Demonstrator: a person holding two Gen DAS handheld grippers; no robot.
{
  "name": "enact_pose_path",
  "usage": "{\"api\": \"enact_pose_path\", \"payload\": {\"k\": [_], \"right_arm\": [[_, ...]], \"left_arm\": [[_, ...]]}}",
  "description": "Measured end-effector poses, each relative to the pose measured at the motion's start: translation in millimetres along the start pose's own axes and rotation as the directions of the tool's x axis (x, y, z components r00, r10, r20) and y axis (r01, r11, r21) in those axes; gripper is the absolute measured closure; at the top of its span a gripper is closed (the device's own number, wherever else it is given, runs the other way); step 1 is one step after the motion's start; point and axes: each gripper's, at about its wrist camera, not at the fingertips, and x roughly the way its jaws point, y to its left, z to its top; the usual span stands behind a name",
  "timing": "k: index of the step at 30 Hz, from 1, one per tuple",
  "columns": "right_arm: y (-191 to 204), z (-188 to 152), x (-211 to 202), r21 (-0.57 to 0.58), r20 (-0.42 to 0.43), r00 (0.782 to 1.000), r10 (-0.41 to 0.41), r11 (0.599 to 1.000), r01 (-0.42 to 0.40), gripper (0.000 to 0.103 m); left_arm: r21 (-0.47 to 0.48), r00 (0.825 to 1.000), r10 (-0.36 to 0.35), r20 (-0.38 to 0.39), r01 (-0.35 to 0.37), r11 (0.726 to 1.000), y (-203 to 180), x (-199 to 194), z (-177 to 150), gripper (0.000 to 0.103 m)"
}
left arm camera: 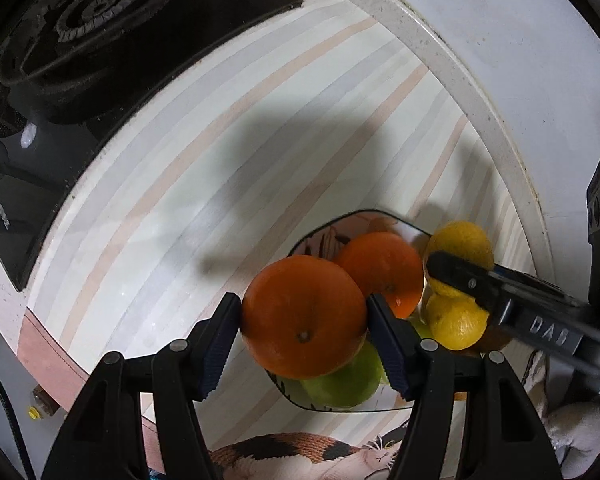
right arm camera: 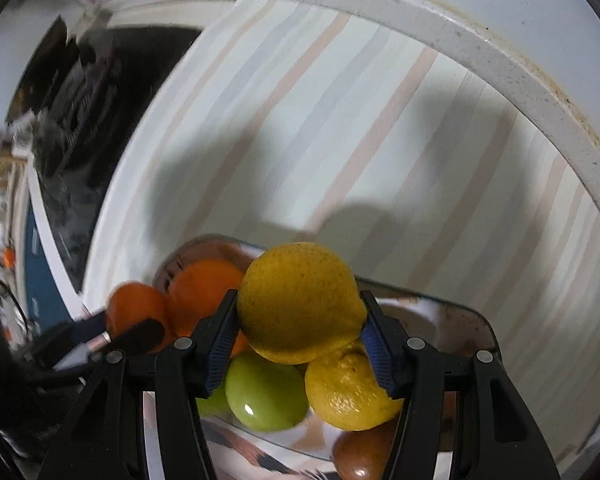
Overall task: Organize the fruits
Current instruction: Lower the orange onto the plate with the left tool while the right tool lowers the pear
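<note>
the orange (left arm camera: pixel 304 316) sits clamped between the two pads of the left gripper (left arm camera: pixel 304 320), stem dimple facing the camera, hanging just above the near edge of the glass tray (left arm camera: pixel 384 407). under it lies a green fruit (left arm camera: pixel 344 384), and just beyond it a second orange (left arm camera: pixel 380 272) rests in the tray. so the drop spot lies straight below and slightly ahead of the jaws, already crowded.

the lemon (right arm camera: pixel 300 304) is pinched the same way in the right gripper (right arm camera: pixel 300 312), its jaws closed onto its sides. it hangs over the tray's other half, directly above another lemon (right arm camera: pixel 348 392) and a green fruit (right arm camera: pixel 266 396); a brown fruit (right arm camera: pixel 360 456) lies nearer the camera.

both held fruits are round, so no long axis matters. what matters, i judge, is that each hand is above its own kind: left over oranges, right over lemons. the grippers stand close side by side over the striped cloth (left arm camera: pixel 220 160).
</note>
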Motion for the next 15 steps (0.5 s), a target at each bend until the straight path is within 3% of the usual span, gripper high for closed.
{"api": "enact_pose_path", "payload": {"k": [5, 8, 12, 15], "right_arm": [[-4, 1, 2, 0.014, -0.018, 1.0, 0.017, 1.0, -0.016, 0.042], [-7, 1, 1, 0.03, -0.029, 0.999, 0.014, 0.999, -0.013, 0.026], [-15, -3, -4, 0.056, -0.028, 0.999, 0.043, 0.998, -0.041, 0.021], [-17, -7, -14, 0.066, -0.008, 0.999, 0.048, 0.997, -0.048, 0.016]], "left_arm": [[0.02, 1.0, 0.021, -0.012, -0.021, 1.0, -6, 1, 1, 0.041], [0.003, 1.0, 0.01, -0.018, -0.01, 1.0, -4, -2, 1, 0.04], [0.005, 1.0, 0.002, 0.003, -0.002, 1.0, -4, -12, 1, 0.018], [0.013, 1.0, 0.008, 0.011, -0.008, 1.0, -7, -17, 0, 0.016]]}}
